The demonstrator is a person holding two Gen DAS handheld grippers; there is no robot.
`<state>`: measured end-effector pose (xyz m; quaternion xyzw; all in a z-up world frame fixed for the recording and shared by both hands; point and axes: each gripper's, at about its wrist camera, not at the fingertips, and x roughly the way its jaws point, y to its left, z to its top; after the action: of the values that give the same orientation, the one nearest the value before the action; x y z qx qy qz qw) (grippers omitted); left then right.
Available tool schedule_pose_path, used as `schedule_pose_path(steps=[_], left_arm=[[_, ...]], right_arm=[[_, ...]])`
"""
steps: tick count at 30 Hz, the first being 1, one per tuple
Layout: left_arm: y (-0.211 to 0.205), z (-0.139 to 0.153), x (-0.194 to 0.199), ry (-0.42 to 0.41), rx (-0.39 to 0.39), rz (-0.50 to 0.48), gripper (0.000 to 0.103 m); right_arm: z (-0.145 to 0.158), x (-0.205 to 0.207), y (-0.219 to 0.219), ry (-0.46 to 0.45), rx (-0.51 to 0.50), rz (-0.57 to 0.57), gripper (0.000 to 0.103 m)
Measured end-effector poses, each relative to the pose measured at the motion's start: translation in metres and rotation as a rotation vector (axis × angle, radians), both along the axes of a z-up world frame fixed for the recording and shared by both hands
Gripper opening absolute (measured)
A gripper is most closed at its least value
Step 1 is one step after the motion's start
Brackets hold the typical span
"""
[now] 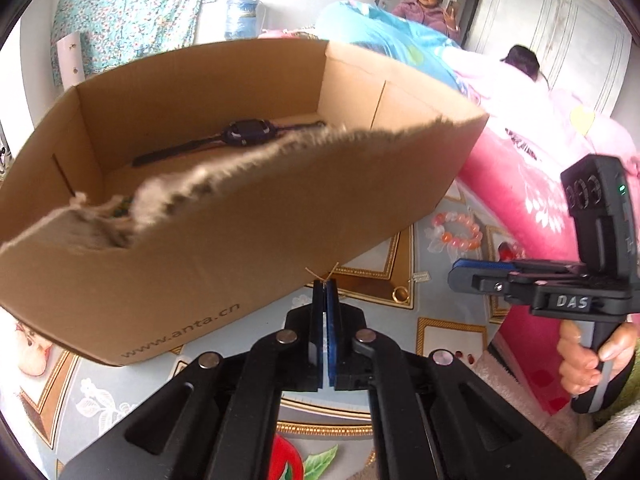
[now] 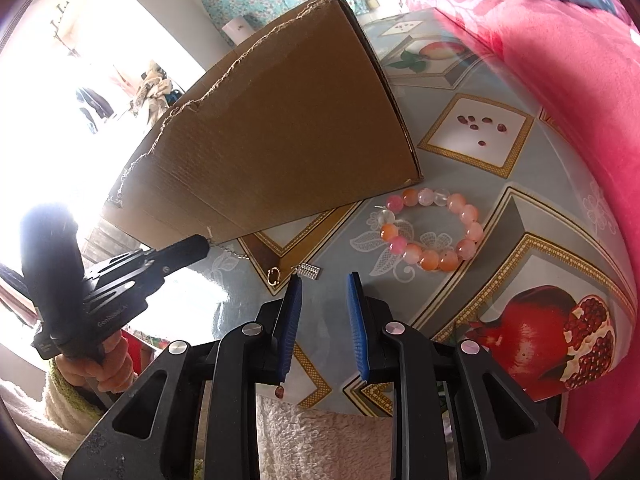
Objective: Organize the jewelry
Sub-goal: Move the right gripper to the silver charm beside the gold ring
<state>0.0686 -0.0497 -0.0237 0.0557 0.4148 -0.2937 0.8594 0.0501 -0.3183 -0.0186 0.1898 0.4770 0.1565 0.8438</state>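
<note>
Your left tongs are clenched flat together, and a fine chain is pinched at their tips: in the left wrist view only a wisp of gold thread sticks out above the pads, while the right wrist view shows the links trailing from the tip down toward the surface. Your right tongs stand released and empty, hovering just short of the small ring and the little rectangular charm.

You look to be mid-transfer: one piece is picked and needs to go over the torn front wall of the cardboard box, where a dark watch already lies. The next move calls for raising the chain clear of that ragged rim so the dangling end does not snag, then letting go only once it hangs inside.

The chain's long axis runs from the pinched end down and to the right in the right wrist view, its far end disappearing toward the box's lower edge; whether it still touches the surface you cannot tell. The watch lies flat, strap stretched roughly along the box's back wall. The pink and orange bead bracelet rests as a closed loop beside the box corner, still outside.
</note>
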Motion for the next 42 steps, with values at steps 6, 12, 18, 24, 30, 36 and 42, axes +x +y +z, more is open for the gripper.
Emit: schedule_pose_path(steps=[6,12,18,24,30,36,42], left_arm=[[0.018,0.025,-0.017,-0.049,-0.041,0.012,0.001],[0.044,0.039,-0.031,-0.07,-0.058,0.052,0.001],[0.076,0.051,-0.041,-0.07,-0.107,0.105,0.001],[0.101,0.054,-0.045,-0.05,-0.158,0.142,0.001],[0.116,0.059,-0.052,-0.068,-0.159,0.171,0.001],[0.122,0.055,-0.05,-0.058,-0.157,0.192,0.001],[0.129,0.054,-0.051,-0.063,-0.155,0.206,0.001]], right_arm=[[0.001,0.002,0.004,0.003,-0.024,0.002,0.022],[0.006,0.001,0.011,-0.005,-0.075,-0.004,0.026],[0.01,0.007,0.018,0.007,-0.075,0.013,0.026],[0.016,0.014,0.033,-0.005,-0.075,0.058,0.026],[0.018,0.019,0.048,-0.017,-0.076,0.072,0.026],[0.016,0.022,0.053,-0.017,-0.101,0.072,0.026],[0.016,0.021,0.059,-0.016,-0.116,0.066,0.026]])
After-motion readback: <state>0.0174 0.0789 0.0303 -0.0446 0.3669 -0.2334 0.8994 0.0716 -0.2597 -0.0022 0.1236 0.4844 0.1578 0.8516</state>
